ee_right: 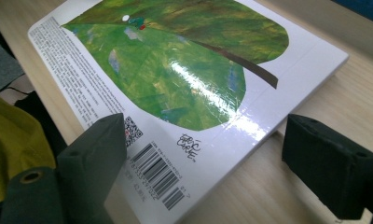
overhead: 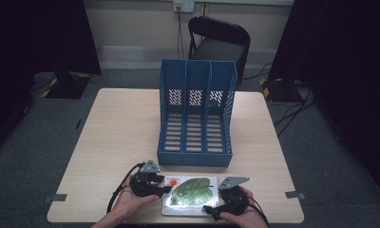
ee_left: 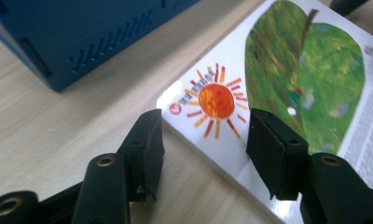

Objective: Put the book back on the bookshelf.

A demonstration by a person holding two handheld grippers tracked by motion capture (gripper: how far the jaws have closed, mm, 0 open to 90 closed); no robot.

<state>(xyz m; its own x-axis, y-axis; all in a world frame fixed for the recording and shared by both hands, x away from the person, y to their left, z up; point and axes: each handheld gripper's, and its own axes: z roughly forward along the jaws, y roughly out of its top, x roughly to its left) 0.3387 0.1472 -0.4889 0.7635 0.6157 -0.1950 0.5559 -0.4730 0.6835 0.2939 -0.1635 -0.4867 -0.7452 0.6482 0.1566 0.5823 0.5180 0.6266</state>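
We held both grippers' fingers open astride corners of the book [overhead: 190, 194] lying flat on the tabletop [overhead: 121, 137]: left gripper [ee_left: 203, 149], right gripper [ee_right: 212, 158].

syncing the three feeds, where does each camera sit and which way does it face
High view: above the person's table edge, looking forward and down at the table, blue file rack, book; both hands show.
Left gripper view: rides the left gripper, facing the book's sun corner.
Right gripper view: rides the right gripper, facing the barcode corner.
All share the book.

Glossy green-leaf picture book [overhead: 190, 194], flat at the table's near edge
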